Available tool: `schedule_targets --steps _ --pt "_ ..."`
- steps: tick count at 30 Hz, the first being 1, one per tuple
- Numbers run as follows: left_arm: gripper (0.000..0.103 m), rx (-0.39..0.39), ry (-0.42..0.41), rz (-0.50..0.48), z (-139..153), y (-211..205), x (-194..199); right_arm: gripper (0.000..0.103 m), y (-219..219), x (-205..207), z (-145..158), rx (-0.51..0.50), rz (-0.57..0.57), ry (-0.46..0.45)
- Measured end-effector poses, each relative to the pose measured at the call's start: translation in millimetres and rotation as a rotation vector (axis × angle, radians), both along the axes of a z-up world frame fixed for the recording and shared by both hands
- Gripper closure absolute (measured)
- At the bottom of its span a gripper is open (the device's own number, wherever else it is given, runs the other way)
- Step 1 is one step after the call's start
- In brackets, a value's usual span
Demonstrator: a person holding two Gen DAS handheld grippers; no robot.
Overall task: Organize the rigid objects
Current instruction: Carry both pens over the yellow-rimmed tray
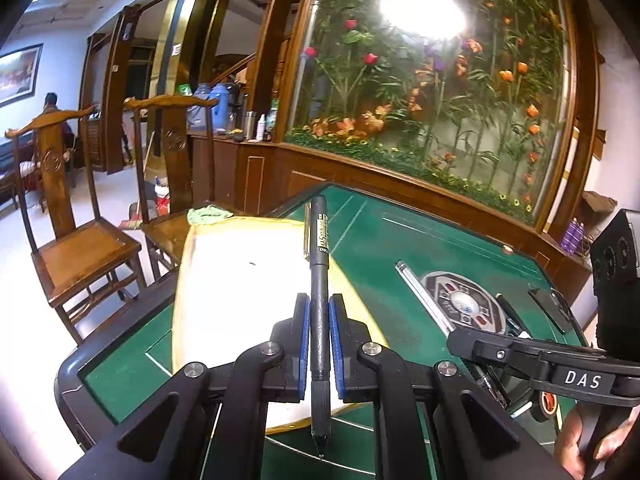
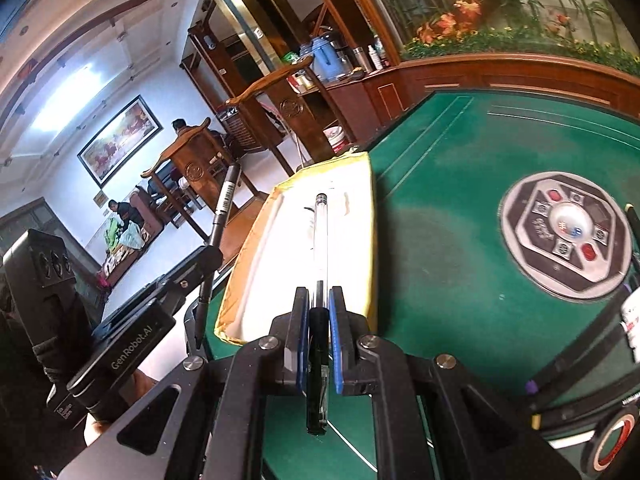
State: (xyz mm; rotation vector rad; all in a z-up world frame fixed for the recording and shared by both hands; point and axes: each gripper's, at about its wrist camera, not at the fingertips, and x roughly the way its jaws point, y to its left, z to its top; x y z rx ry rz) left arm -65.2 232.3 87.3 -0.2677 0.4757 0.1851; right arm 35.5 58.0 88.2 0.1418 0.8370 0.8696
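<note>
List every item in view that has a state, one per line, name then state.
left gripper: shut on the black pen.
black pen: held, tip toward the camera, above the box.
right gripper: shut on the clear pen.
clear pen: held, pointing over the box.
yellow-edged box: open, on the green table, white inside.
tape roll: lying on the table.

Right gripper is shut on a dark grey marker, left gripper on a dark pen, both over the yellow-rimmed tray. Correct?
Not quite. The right gripper is shut on a clear-barrelled pen, not a dark grey marker; the right wrist view shows it. The left gripper does hold a dark pen over the yellow-rimmed tray.
</note>
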Motion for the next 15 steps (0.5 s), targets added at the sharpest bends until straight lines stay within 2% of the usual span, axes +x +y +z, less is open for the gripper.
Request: schedule_targets --steps 9,15 --pt "0.094 -0.051 0.039 0.04 -20.3 32.6 6.1 0.094 38.2 6.1 -1.6 -0.02 0.038 0.007" --pt "0.094 -0.093 0.079 0.06 -36.4 50.5 15.7 0.094 62.5 15.7 -13.1 -0.044 0.053 0.029"
